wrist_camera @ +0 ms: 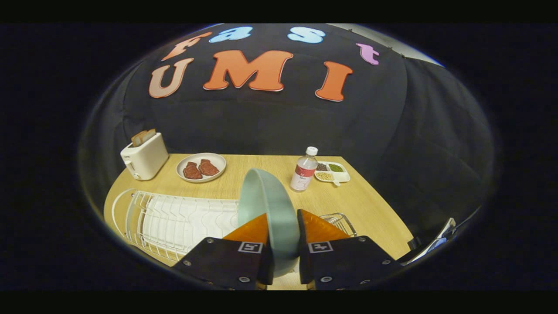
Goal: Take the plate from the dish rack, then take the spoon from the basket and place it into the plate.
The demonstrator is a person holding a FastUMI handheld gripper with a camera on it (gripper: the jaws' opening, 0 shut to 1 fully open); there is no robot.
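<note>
Standing upright between the clamping gripper (282,229) fingers, the plate (270,205), above the dish rack (174,222).

Random stuff along the table's far edge

Toaster (144,155) holding bread far left, white plate of meat (201,167) next, then bottle (304,170) and a seasoning tray (333,172) right.

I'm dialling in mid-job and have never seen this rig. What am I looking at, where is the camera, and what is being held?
A person carries a handheld two-finger gripper; the camera rides on it and looks forward along the fingers. The fingers are shut on a pale plate, held on edge. Below lies the white dish rack, with a wire basket beside it. Beyond, on the wooden table: a toaster, a dish of meat, a bottle and a small tray.
</note>
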